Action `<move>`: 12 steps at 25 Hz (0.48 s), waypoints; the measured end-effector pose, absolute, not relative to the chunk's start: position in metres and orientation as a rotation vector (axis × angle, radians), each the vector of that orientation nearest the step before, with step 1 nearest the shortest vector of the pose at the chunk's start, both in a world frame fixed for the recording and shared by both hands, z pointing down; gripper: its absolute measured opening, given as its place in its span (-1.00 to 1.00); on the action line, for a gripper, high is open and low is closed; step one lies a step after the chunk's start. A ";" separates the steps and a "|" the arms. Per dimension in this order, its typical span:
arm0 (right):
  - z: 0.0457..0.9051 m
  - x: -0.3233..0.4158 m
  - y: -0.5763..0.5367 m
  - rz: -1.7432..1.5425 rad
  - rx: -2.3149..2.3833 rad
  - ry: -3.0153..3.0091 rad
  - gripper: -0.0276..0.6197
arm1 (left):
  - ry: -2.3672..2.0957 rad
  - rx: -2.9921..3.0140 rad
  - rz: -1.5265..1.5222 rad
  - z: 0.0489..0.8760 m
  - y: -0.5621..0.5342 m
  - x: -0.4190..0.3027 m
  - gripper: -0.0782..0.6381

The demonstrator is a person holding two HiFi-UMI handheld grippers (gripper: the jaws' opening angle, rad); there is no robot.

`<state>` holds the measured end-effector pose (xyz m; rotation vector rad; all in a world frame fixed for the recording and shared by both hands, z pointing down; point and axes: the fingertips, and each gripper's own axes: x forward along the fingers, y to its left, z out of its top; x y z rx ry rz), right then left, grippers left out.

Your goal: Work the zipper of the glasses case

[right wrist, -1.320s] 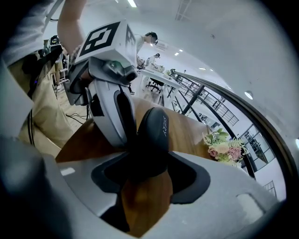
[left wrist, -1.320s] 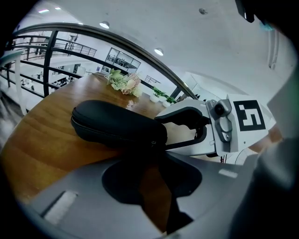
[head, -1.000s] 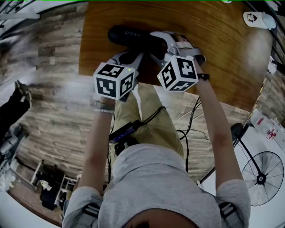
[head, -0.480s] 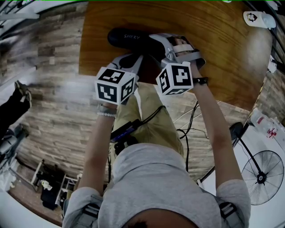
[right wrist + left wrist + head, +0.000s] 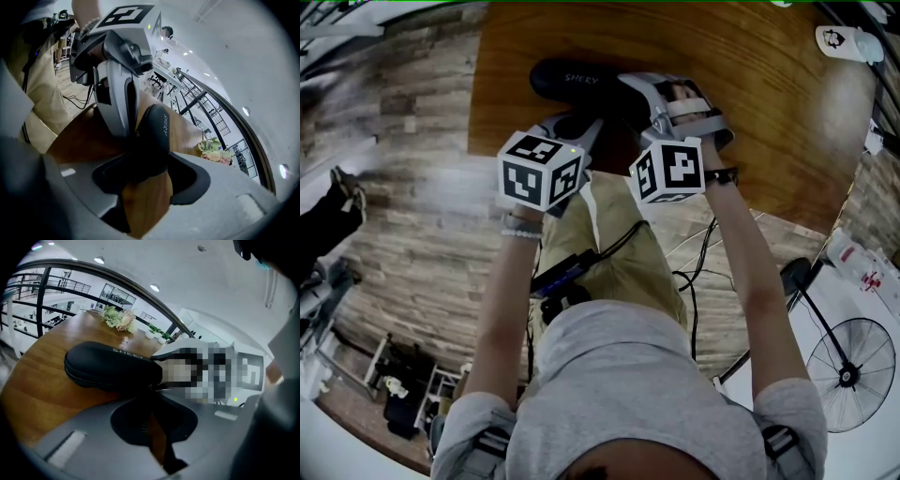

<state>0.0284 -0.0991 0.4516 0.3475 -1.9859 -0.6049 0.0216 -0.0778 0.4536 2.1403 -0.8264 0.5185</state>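
Note:
A black zip-up glasses case lies on the round wooden table, close to its near edge. My right gripper straddles the case's right end, and its wide-set pads press on the case between them. My left gripper comes in from the near side with its jaws shut. Its tips meet at the seam of the case, where the small metal zipper pull shows. From the right gripper view, the left gripper stands upright against the case's side.
A bunch of pale flowers lies at the table's far side. A small white object rests near the table's right rim. Below the table are the person's legs, cables and a floor fan.
The right gripper has slid slightly right along the case's end, its cube drawing back toward the person. The left gripper's cube wavered a little. The case has barely moved.

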 end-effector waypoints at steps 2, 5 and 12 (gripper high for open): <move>0.452 0.029 -0.099 -0.600 0.352 -1.986 -0.20 | -0.843 2.159 0.544 0.454 -0.077 0.022 -0.72; 0.452 0.029 -0.099 -0.606 0.350 -1.981 -0.20 | -0.823 2.167 0.536 0.454 -0.077 0.022 -0.72; 0.453 0.030 -0.097 -0.683 0.350 -1.910 -0.21 | -0.760 2.136 0.456 0.452 -0.073 0.022 -0.73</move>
